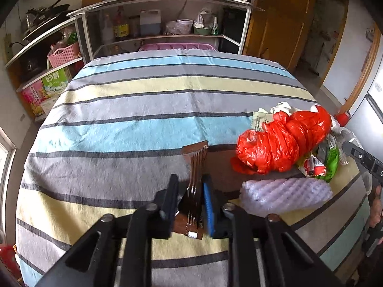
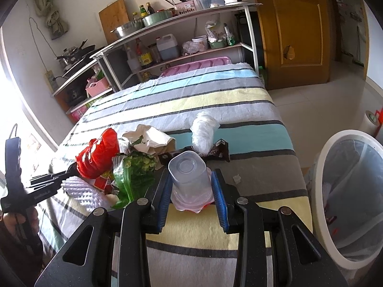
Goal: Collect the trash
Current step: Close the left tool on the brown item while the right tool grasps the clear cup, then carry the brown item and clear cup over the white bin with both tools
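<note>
My left gripper (image 1: 190, 189) is shut on a brown foil wrapper (image 1: 196, 165) that stands up from between its pads, just above the striped tablecloth (image 1: 143, 119). To its right lies a trash pile: a crumpled red plastic bag (image 1: 282, 141), a white foam net sleeve (image 1: 284, 193) and a green snack packet (image 1: 331, 162). My right gripper (image 2: 191, 184) is shut on an upturned clear plastic cup (image 2: 188, 174) at the pile's near side. Around the cup I see the red plastic bag (image 2: 100, 155), the green snack packet (image 2: 134, 172), a paper bag (image 2: 149, 138), a dark wrapper (image 2: 215, 153) and a white plastic wad (image 2: 203, 131).
A white bin with a clear liner (image 2: 347, 191) stands beside the table at the right. A small white scrap (image 2: 237, 179) lies on the tablecloth (image 2: 215, 95). Kitchen shelves (image 1: 153, 35) with bottles and bowls stand behind the table, and a wooden door (image 2: 296, 31) is at the back right.
</note>
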`<state>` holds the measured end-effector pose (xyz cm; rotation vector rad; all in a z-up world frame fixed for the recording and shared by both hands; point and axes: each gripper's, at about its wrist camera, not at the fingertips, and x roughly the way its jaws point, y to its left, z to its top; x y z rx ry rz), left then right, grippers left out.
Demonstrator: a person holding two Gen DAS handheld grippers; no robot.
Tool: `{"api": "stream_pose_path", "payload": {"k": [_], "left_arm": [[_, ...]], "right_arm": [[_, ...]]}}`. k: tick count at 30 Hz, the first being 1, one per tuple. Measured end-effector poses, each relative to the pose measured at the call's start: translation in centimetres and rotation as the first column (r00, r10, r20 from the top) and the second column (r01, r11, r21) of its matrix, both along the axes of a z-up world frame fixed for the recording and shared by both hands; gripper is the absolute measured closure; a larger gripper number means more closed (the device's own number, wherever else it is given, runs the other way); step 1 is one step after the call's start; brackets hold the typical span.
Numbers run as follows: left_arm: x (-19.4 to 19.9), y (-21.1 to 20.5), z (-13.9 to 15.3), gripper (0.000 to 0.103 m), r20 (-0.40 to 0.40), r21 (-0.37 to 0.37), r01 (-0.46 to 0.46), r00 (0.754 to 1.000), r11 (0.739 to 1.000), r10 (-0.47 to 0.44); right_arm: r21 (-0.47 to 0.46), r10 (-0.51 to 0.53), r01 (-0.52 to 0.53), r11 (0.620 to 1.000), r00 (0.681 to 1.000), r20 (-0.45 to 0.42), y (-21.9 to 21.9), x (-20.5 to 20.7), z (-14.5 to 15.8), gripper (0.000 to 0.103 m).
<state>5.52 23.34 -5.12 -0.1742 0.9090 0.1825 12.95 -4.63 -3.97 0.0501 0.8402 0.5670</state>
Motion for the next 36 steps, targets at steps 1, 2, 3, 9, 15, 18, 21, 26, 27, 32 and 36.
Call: {"api": "stream_pose_path", "payload": {"k": [1, 2, 3, 9, 15, 18, 21, 26, 27, 32, 36], "left_arm": [[0.1, 0.0, -0.1, 0.076, 0.001, 0.002, 0.0, 1.0, 1.0, 0.0], [0.2, -0.1, -0.1, 0.076, -0.002, 0.013, 0.001, 1.0, 1.0, -0.001], [0.3, -0.3, -0.1, 0.076, -0.004, 0.023, 0.002, 1.0, 1.0, -0.002], [0.2, -0.4, 0.2, 0.088, 0.001, 0.038, -0.009, 1.0, 0.999, 0.009], [-0.6, -1.1, 1.7, 0.088, 0.039, 0.038, -0.011, 0.999, 0.999, 0.01], [-0.9, -2.1, 3.0, 0.088, 0.07, 0.041, 0.008, 0.998, 0.999, -0.011], [-1.2, -3.6, 4.3, 0.088, 0.103, 0.055, 0.039, 0.994, 0.998, -0.045], [-1.0, -6.5, 6.1, 0.088, 0.141, 0.071, 0.114, 0.982, 0.991, -0.123], [-1.0, -7.2, 6.4, 0.088, 0.147, 0.079, 0.126, 0.98, 0.989, -0.137], [-0.2, -10.5, 7.0, 0.087, 0.161, 0.089, 0.193, 0.965, 0.977, -0.206], [0.6, -13.3, 7.2, 0.087, 0.164, 0.091, 0.253, 0.95, 0.963, -0.265]], "right_arm": [[0.001, -0.001, 0.001, 1.0, 1.0, -0.002, 0.0, 0.0, 0.0, 0.068], [0.002, -0.002, 0.002, 1.0, 1.0, -0.002, 0.0, 0.1, 0.0, 0.068], [0.004, -0.002, 0.002, 1.0, 1.0, -0.002, 0.0, 0.1, 0.0, 0.068], [0.013, -0.004, 0.004, 1.0, 1.0, 0.005, -0.4, -0.2, 0.1, 0.068], [0.026, -0.014, 0.014, 1.0, 1.0, 0.013, -1.0, -0.5, 0.6, 0.068], [0.032, -0.022, 0.021, 0.999, 0.999, 0.024, -1.6, -0.9, 1.1, 0.068], [0.041, -0.031, 0.029, 0.999, 0.999, 0.038, -2.4, -1.3, 1.7, 0.068], [0.055, -0.064, 0.06, 0.997, 0.995, 0.071, -4.4, -2.1, 3.0, 0.068], [0.054, -0.069, 0.065, 0.996, 0.995, 0.076, -4.7, -2.1, 3.2, 0.068], [0.059, -0.106, 0.1, 0.993, 0.989, 0.103, -7.0, -2.8, 4.2, 0.068], [0.054, -0.137, 0.131, 0.99, 0.983, 0.121, -8.8, -3.2, 4.9, 0.068]]}}
